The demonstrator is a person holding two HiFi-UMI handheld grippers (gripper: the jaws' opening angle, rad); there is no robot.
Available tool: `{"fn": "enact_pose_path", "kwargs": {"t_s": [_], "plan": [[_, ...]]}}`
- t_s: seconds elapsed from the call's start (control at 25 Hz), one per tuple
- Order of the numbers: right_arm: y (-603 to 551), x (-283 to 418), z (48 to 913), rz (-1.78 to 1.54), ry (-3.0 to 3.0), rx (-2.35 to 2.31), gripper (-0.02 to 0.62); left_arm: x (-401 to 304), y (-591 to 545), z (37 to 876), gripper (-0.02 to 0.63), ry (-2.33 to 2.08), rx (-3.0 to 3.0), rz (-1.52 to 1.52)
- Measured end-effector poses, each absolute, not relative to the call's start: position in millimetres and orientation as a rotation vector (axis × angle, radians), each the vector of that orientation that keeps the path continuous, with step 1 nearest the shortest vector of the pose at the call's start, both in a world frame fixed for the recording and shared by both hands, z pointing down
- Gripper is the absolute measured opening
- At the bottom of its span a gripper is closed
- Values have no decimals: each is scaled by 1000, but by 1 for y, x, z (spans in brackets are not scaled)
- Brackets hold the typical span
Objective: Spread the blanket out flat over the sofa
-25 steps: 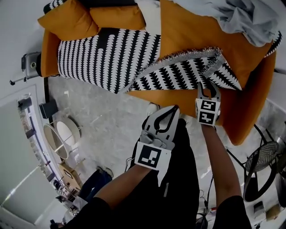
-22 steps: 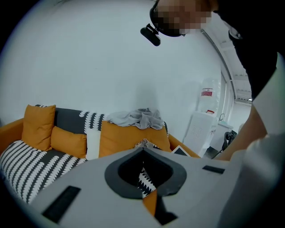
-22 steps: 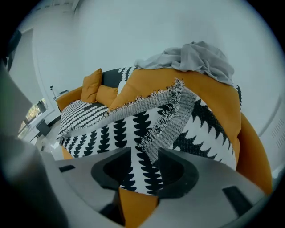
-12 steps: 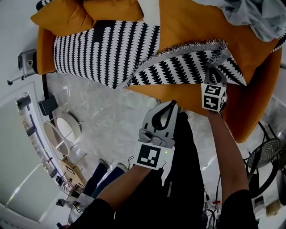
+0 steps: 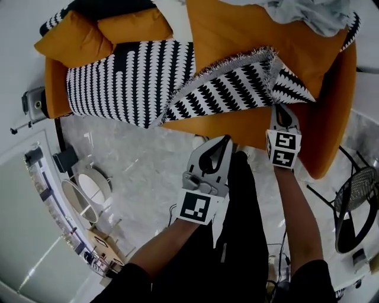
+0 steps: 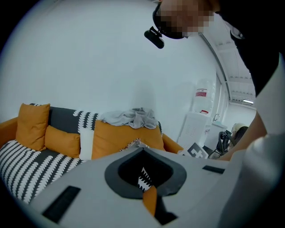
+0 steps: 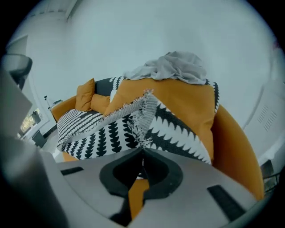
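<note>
The black-and-white patterned blanket [image 5: 136, 77] lies on the seat of the orange sofa [image 5: 237, 35]. Its right part is folded back, with the fringed edge [image 5: 237, 62] running diagonally. My right gripper [image 5: 282, 108] reaches the blanket's lower right edge near the sofa's front, and its jaws are shut on the fabric. In the right gripper view, the blanket [image 7: 111, 129] bunches right at the closed tips of the right gripper [image 7: 142, 151]. My left gripper [image 5: 220, 142] hangs over the floor in front of the sofa, shut and holding nothing; the left gripper [image 6: 142, 149] points toward the sofa.
A crumpled grey cloth [image 5: 308, 12] lies over the sofa back. Orange cushions [image 5: 77, 35] sit at the sofa's left end. A round black wire stand [image 5: 355, 204] is at the right on the floor, and round white items [image 5: 89, 183] are at the left.
My right gripper went forward to the blanket's lower right edge and its jaws closed on it. The left gripper stayed in place.
</note>
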State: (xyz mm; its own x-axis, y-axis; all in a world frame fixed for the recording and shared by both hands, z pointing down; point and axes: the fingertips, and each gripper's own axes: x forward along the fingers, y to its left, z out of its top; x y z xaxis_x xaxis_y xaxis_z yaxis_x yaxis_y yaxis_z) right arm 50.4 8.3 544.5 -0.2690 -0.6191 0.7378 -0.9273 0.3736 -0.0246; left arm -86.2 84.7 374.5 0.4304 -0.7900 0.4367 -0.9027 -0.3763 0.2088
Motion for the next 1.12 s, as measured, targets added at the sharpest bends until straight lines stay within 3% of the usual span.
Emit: {"fn": "enact_pose_path", "kwargs": {"t_s": [0.36,1.12], "plan": [[127,174,510,924,-1761,1709,38,-69,113,354,12,-1312,2386,394],[292,325,603,1342,-1086,2102,37,27,149,364,12,-991,2539,493]]}}
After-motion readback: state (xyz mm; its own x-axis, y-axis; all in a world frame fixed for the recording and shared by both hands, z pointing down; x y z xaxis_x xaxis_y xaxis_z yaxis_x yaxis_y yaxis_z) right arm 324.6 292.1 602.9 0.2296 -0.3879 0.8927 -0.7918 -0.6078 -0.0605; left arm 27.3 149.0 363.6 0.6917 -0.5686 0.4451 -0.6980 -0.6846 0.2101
